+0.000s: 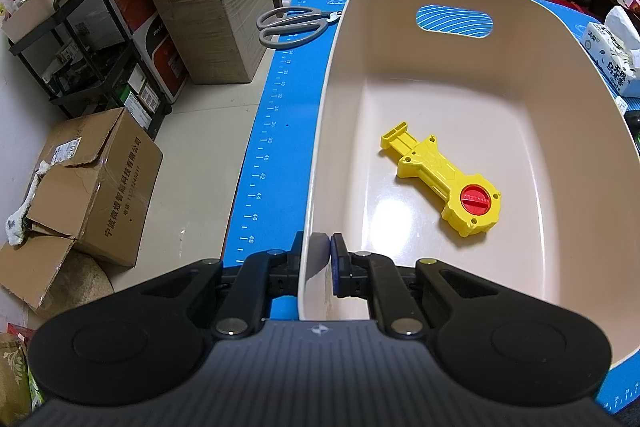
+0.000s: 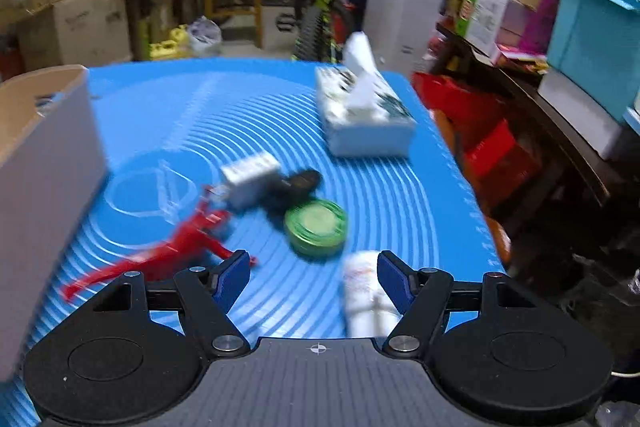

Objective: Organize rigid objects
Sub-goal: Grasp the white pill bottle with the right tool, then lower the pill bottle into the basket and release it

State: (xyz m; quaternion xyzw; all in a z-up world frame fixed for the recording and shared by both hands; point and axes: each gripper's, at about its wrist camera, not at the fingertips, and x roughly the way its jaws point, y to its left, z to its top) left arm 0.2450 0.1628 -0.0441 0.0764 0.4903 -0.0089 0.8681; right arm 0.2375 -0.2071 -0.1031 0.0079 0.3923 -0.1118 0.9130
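My left gripper [image 1: 320, 247] is shut on the near rim of a beige plastic bin [image 1: 400, 39]. A yellow toy launcher with a red dial [image 1: 440, 179] lies inside the bin. In the blurred right wrist view, my right gripper [image 2: 314, 279] hangs open over the blue mat [image 2: 240, 99] with nothing between its fingers. Ahead of it lie a green round tin [image 2: 316, 227], a red toy figure [image 2: 176, 251], a white plug block [image 2: 250, 179] and a black object [image 2: 296, 185]. A white tube [image 2: 364, 291] lies by the right finger. The bin [image 2: 48, 155] stands at the left.
Grey scissors [image 1: 292, 27] rest on the mat left of the bin. A tissue box [image 2: 364, 115] sits at the back right, and a clear round lid [image 2: 148, 191] lies near the bin. Cardboard boxes, a black shelf and a bicycle surround the table.
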